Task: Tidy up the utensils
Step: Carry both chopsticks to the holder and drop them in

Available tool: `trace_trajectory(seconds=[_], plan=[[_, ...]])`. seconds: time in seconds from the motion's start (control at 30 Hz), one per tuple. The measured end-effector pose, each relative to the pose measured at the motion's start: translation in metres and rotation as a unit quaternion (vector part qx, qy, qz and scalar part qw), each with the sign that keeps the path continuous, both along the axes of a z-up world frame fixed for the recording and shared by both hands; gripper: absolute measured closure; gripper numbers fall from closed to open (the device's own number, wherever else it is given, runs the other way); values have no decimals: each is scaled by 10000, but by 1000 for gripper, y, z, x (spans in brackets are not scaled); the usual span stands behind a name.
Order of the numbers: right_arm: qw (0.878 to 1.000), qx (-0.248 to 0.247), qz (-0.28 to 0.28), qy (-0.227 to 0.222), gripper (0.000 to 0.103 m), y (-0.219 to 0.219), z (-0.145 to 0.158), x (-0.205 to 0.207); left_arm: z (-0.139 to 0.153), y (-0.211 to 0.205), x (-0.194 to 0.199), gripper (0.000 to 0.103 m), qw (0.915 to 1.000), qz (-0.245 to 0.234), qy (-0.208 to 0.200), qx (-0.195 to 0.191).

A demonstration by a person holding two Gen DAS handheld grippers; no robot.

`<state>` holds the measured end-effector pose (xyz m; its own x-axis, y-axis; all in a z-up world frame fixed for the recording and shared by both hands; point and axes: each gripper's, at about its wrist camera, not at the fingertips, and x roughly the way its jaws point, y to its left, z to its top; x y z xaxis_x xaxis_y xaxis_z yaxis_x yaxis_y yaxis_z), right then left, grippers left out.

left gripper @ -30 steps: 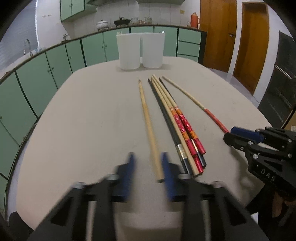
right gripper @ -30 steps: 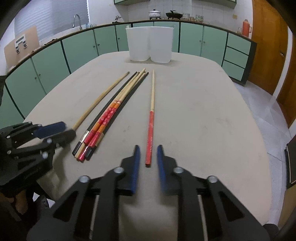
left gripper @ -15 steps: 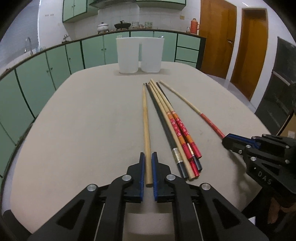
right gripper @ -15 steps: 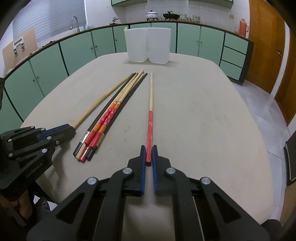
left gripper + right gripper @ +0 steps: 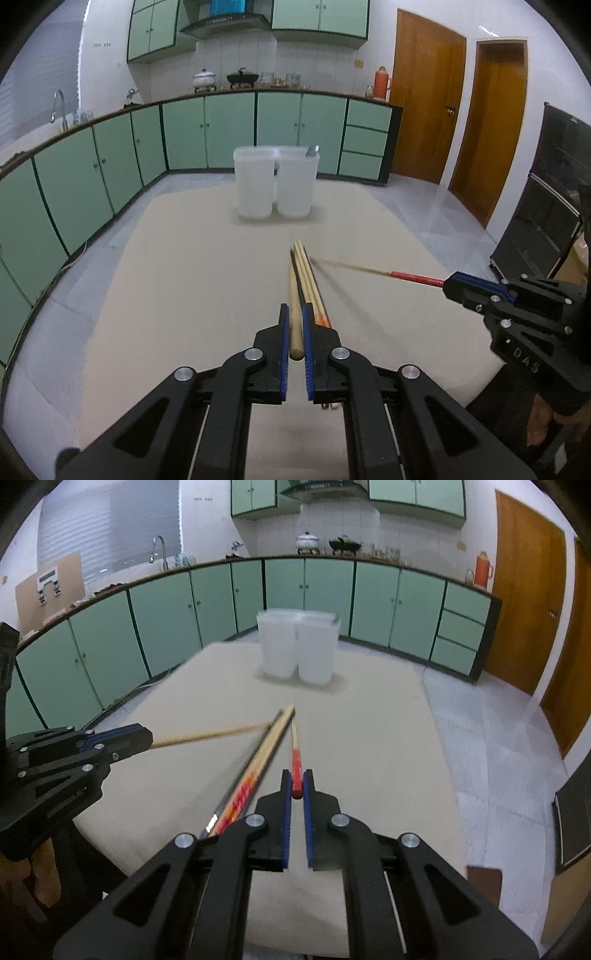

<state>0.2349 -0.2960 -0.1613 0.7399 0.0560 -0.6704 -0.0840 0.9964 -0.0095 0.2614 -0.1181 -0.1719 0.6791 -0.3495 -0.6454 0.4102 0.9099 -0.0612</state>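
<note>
A: Left gripper (image 5: 294, 325) status?
B: Clamped on the plain wooden chopstick (image 5: 294, 306), butt end between the pads, lifted over the tabletop (image 5: 184, 266).
A: Right gripper (image 5: 294, 788)?
B: Pinching the red-handled chopstick (image 5: 296, 764), tip forward. Remaining chopsticks (image 5: 255, 764) lie bundled on the tabletop between both, short of the two white containers (image 5: 297, 646).

Both wrist views face forward along the table (image 5: 184, 258), sharing the white containers (image 5: 297, 650).

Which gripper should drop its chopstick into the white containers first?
Either, marginally the left gripper: it clamps the plain wooden chopstick, aimed towards the two white plastic containers. The right gripper grips the red-handled chopstick, similarly aligned.
</note>
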Motion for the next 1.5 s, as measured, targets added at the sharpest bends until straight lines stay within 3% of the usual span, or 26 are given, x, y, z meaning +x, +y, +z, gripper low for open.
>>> trace_trajectory(seconds=[0.2, 0.47, 0.83, 1.23, 1.5], plan=[[9995, -170, 203, -160, 98, -1, 48, 18, 40, 5, 16, 96, 9998, -99, -156, -119], [9987, -324, 368, -149, 98, 1, 74, 46, 78, 2, 38, 96, 9990, -256, -315, -172], [9977, -240, 625, 130, 98, -2, 103, 80, 106, -7, 60, 97, 9983, -448, -341, -168], [9959, -348, 833, 60, 98, 0, 148, 107, 134, -12, 85, 97, 9974, -488, -525, -78], [9963, -291, 807, -103, 98, -6, 189, 154, 169, -14, 135, 97, 9963, -407, -730, -199]])
